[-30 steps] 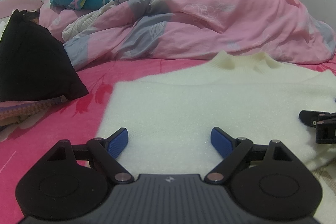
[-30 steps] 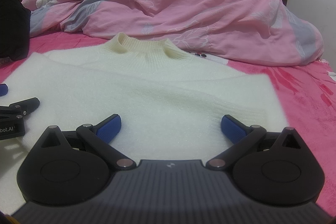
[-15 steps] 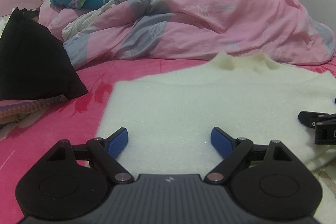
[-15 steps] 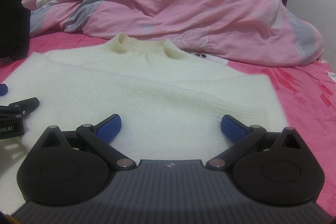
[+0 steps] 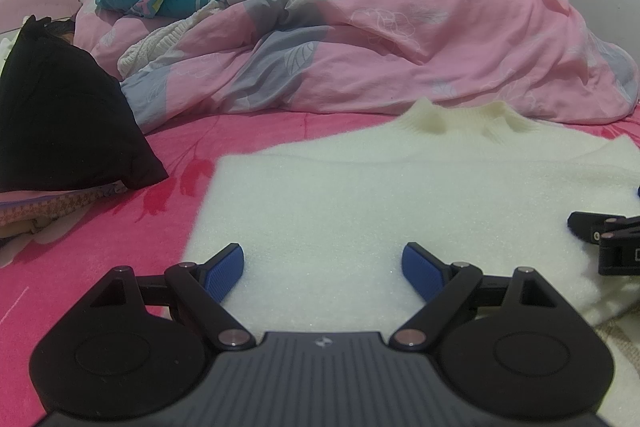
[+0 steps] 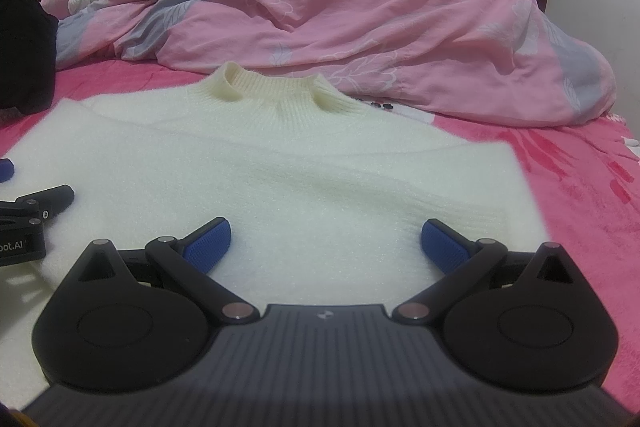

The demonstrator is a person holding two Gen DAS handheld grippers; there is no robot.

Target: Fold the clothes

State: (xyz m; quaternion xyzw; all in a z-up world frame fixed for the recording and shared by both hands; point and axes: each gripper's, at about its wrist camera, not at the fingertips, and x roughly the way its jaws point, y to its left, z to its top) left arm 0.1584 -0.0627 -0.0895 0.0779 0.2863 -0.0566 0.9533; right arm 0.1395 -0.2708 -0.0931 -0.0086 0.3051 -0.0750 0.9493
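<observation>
Cream sweater (image 6: 280,167) laid flat mid-bed, sides look tucked, not yet folded up
Left gripper (image 5: 322,263) and right gripper (image 6: 326,241) hover at its near hem, jaws apart, empty

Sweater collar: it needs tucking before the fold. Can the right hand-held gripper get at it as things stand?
Probably yes. The right hand-held gripper is open, with only flat sweater between it and the collar.
</observation>
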